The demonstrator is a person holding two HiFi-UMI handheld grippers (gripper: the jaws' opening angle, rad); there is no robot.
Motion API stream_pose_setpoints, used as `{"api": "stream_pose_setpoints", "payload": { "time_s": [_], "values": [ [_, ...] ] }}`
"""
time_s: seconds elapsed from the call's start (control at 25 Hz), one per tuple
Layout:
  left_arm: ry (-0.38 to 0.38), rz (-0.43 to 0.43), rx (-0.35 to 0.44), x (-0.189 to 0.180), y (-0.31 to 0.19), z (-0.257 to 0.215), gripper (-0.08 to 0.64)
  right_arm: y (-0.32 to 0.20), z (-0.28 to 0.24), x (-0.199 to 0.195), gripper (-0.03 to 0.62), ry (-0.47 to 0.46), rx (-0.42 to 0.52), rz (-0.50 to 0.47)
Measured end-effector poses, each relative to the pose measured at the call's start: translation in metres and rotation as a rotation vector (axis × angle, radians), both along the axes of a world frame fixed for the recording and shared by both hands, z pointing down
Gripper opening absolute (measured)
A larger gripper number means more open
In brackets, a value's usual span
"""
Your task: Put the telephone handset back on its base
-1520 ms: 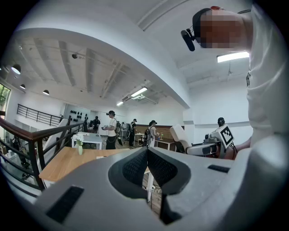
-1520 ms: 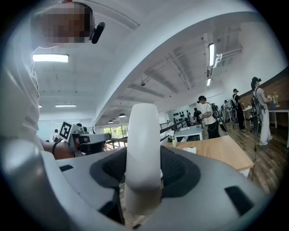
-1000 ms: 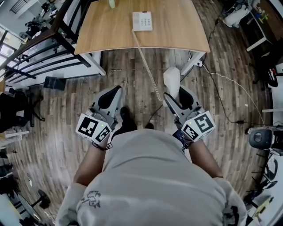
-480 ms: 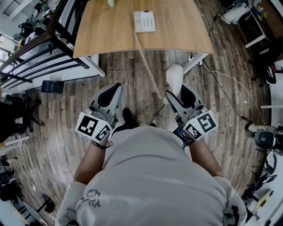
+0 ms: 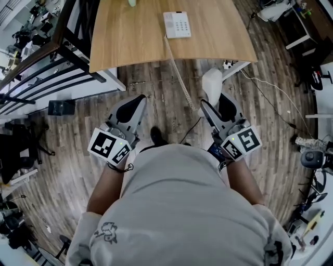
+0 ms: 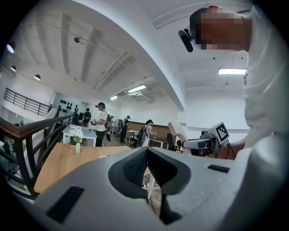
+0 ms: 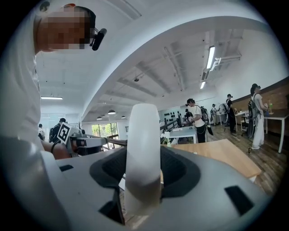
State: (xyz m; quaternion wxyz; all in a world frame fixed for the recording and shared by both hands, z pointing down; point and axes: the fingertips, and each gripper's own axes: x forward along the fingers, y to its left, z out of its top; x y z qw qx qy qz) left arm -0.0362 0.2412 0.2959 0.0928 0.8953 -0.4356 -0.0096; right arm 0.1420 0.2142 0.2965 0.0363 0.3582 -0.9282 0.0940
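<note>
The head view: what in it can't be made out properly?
All in the head view:
Base keys: too small to read.
Handset: lower end hidden inside the right gripper.
Cord: its handset end is hidden by the right gripper.
Green thing on the table: cut off by the picture's top edge.

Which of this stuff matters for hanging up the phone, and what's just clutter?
For the job:
- handset, clamped in the right gripper
- coiled cord
- phone base on the table

Lying about:
- vase
- railing
- left gripper, shut and empty
</note>
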Motion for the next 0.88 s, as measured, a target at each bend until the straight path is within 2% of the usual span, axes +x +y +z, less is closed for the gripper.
{"api": "stream_pose_setpoints", "payload": {
  "time_s": [0.44, 0.88],
  "values": [
    [-0.005, 0.035, -0.003, -0.052, -0.011, 0.005, 0.006, -0.009, -0.002, -0.044, 0.222, 0.016, -0.02, 0.049],
    [-0.02, 0.027, 0.0, -0.063, -0.029, 0.006, 0.006, -0.035, 0.006, -0.06, 0.222, 0.001, -0.032, 0.031]
  ]
}}
